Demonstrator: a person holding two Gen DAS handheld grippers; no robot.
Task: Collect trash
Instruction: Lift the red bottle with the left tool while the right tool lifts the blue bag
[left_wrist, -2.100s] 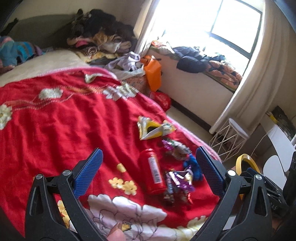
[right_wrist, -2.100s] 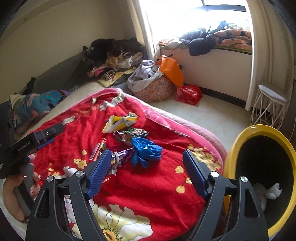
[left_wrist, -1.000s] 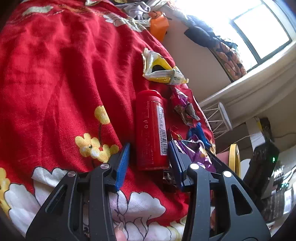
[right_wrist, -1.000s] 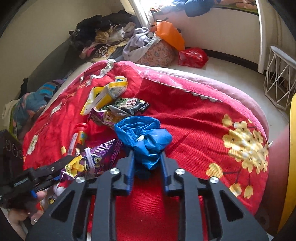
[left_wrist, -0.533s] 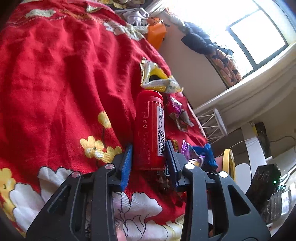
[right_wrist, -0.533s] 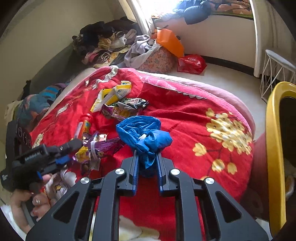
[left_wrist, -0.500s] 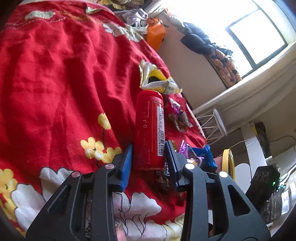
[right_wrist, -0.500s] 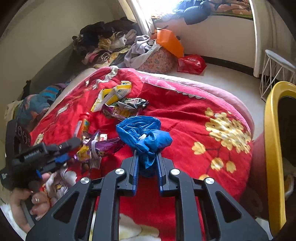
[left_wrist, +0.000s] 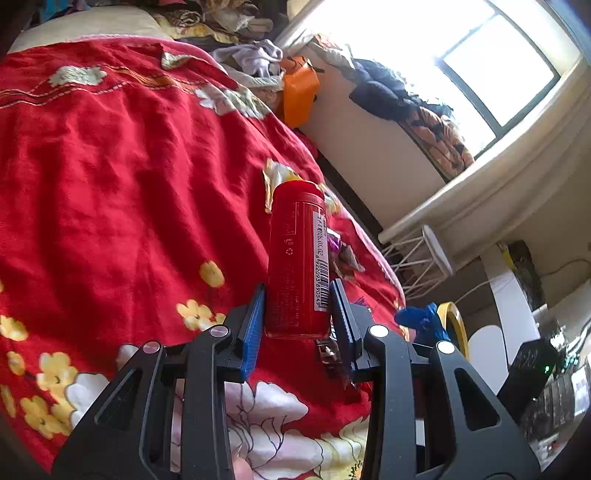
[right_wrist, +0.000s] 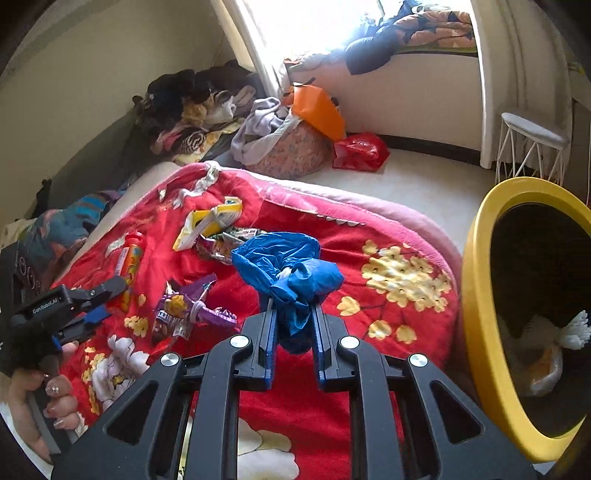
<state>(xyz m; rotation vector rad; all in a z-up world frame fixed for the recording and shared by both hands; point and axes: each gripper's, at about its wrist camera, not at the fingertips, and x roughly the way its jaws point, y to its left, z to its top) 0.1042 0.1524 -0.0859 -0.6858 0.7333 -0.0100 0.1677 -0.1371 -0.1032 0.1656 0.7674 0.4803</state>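
While the red cylindrical can sits clamped in the left gripper above the red floral blanket, the right gripper pinches a crumpled blue plastic bag — beside the yellow-rimmed bin.

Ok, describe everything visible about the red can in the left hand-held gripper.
The red can is a slim cylinder, apparently metal, glossy red with fine print, a recycling mark and a white barcode strip down its right side. It looks undented. The left hand-held gripper clamps its lower end between blue pads, and the can points up and away from the camera, above the red blanket. Only the pads appear to touch it.
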